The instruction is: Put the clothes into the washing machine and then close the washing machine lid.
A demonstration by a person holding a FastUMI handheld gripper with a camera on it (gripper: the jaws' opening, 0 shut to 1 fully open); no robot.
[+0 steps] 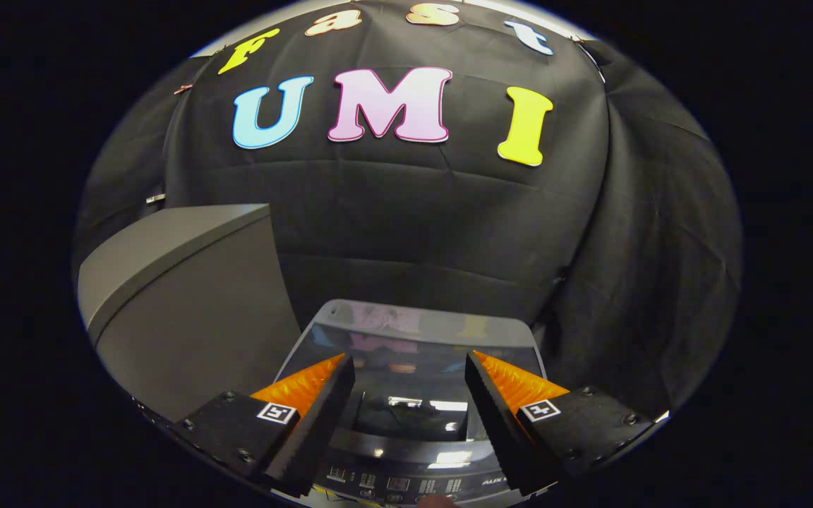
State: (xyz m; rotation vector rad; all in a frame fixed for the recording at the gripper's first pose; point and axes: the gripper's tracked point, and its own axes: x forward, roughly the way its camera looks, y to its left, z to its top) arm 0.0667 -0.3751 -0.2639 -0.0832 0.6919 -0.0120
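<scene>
A top-loading washing machine (413, 451) stands just below and ahead of my fingers. Its glass lid (413, 331) lies flat on the machine and mirrors the wall behind it. The control panel (406, 483) with small buttons runs along the near edge, under the fingers. My gripper (408, 356) hovers above the lid, open, with a wide gap and nothing between its fingers. The lid's front edge and a glossy recess (413, 420) show through that gap.
A tall grey cabinet (188, 303) stands close to the left of the machine. Black cloth wall (435, 233) hangs right behind the machine and wraps around to the right. A small pinkish tip (438, 502) shows at the panel's near edge.
</scene>
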